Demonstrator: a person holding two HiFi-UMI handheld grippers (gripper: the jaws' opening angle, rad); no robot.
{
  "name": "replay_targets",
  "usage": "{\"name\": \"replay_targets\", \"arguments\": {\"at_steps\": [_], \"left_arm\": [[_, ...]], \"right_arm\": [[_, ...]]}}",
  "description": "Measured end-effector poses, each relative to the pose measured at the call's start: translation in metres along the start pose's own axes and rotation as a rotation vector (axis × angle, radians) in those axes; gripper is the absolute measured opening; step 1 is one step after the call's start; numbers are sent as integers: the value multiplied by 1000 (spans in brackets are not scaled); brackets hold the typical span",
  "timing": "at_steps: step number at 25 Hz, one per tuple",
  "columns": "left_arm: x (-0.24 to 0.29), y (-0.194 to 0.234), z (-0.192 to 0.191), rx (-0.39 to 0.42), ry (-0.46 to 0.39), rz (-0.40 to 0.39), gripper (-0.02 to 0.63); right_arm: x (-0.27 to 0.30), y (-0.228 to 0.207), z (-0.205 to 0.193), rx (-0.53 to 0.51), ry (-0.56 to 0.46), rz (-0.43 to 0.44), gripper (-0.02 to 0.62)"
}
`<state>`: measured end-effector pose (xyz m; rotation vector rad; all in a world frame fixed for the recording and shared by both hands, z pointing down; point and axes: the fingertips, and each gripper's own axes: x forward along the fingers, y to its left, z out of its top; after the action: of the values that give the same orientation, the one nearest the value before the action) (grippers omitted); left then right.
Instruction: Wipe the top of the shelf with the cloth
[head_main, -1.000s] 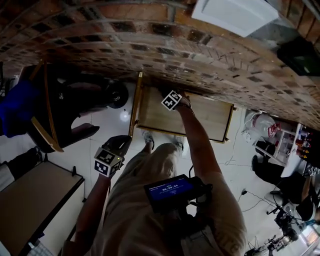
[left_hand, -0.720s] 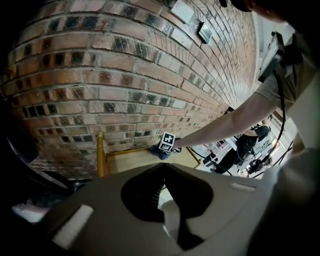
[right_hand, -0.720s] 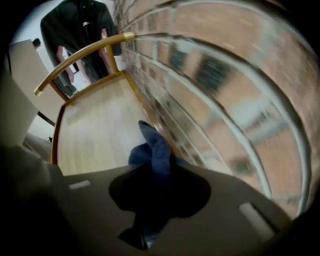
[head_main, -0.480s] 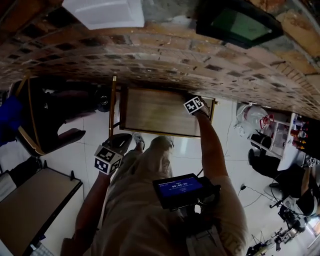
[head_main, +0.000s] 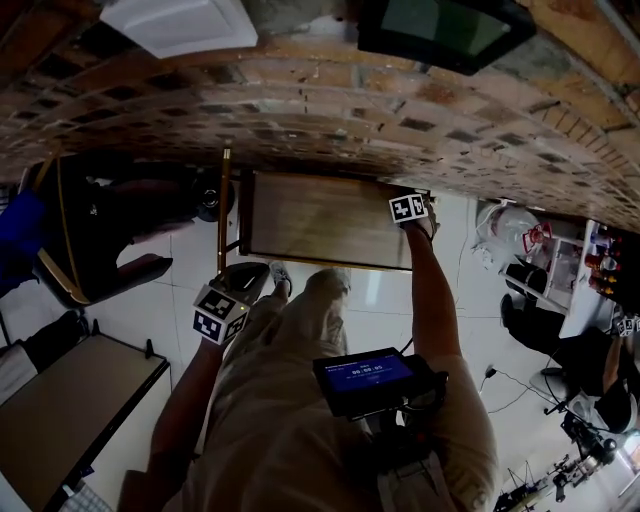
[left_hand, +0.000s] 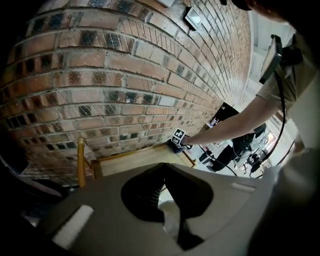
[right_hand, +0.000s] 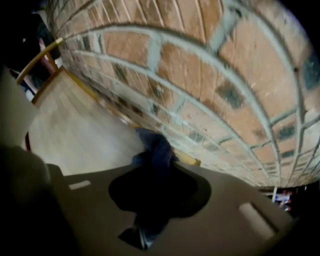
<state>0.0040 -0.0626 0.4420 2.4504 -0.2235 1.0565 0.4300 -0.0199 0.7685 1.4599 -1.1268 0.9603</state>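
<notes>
Where shelf top (head_main: 310, 225) meets brick wall (right_hand: 210, 85), blue cloth (right_hand: 156, 149) pinched in right hand-held gripper (right_hand: 152, 172)

Your cloth (right_hand: 155, 150) is dark blue; the shelf (head_main: 320, 222) top is pale wood grain with a yellow-gold frame. The wall (head_main: 300, 110) is red-brown brick, some bricks darker, with a grey mortar grid. Floor (head_main: 170, 300) is white, your clothes (head_main: 270, 420) beige.

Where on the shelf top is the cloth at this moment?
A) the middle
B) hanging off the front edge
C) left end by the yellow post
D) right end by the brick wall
D: the right tongs hold the blue cloth on the shelf top at its right end, beside the brick wall.
</notes>
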Motion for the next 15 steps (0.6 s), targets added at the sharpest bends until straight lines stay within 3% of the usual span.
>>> {"name": "replay_targets", "arguments": {"at_steps": [2, 6, 11, 15], "left_arm": [[-7, 4, -6, -6, -5, 2, 5], [-28, 17, -16, -21, -16, 1, 5], [-57, 43, -39, -50, -33, 21, 5], [-82, 66, -63, -62, -26, 42, 5]], "right_arm": [[-21, 34, 33, 7, -100, 40, 72], [-66, 162, 107, -140, -250, 236, 72], [-110, 322, 196, -239, -359, 472, 72], [-120, 413, 248, -195, -350, 601, 72]]}}
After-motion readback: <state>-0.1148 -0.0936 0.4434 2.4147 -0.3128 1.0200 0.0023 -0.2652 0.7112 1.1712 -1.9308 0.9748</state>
